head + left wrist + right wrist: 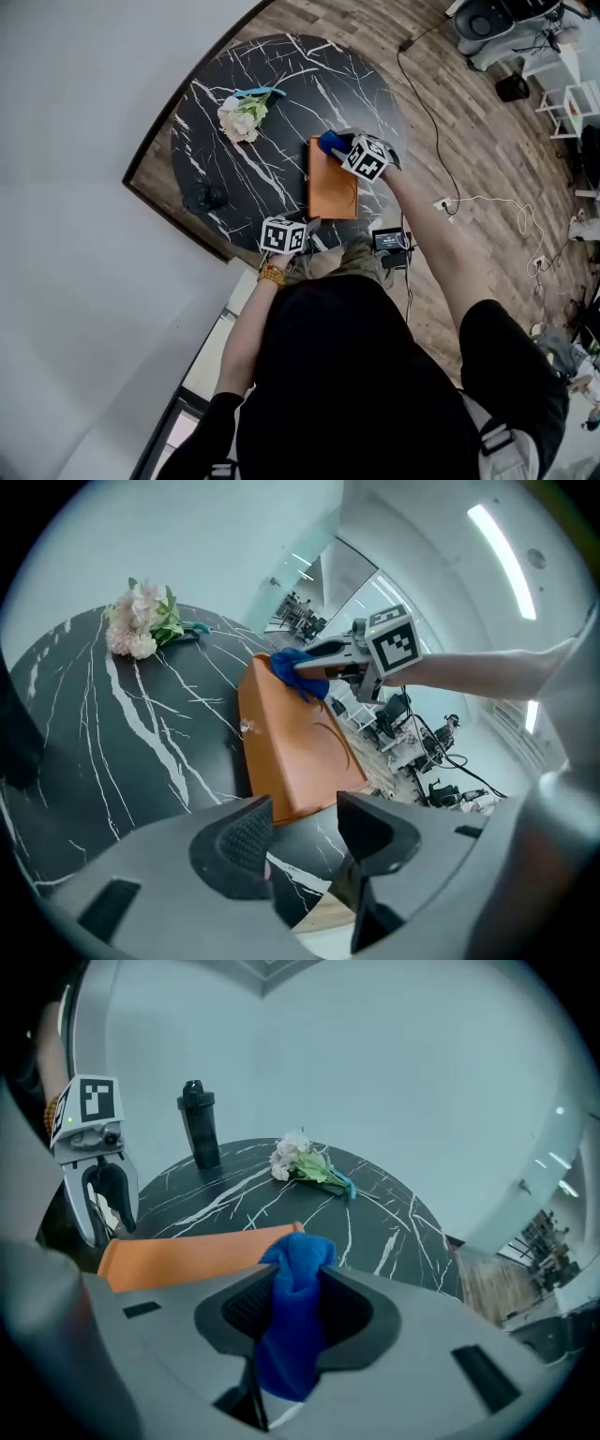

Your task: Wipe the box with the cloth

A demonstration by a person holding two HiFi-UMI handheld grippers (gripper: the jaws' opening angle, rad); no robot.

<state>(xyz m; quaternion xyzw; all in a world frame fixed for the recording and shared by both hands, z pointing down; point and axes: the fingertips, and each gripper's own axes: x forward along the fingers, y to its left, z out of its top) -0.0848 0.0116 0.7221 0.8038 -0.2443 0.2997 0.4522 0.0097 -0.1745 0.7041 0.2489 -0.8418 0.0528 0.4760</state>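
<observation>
Right gripper fingers pinching blue cloth, cloth on upper end of orange box. Box lies flat mid-frame in head view on black marble worktop. Left gripper fingers spread, nothing between, just beside box's lower end. Flower bunch upper left.

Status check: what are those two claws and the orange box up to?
Right claw shut on cloth, at box's far end. Left claw open, empty. Flowers well aside.
</observation>
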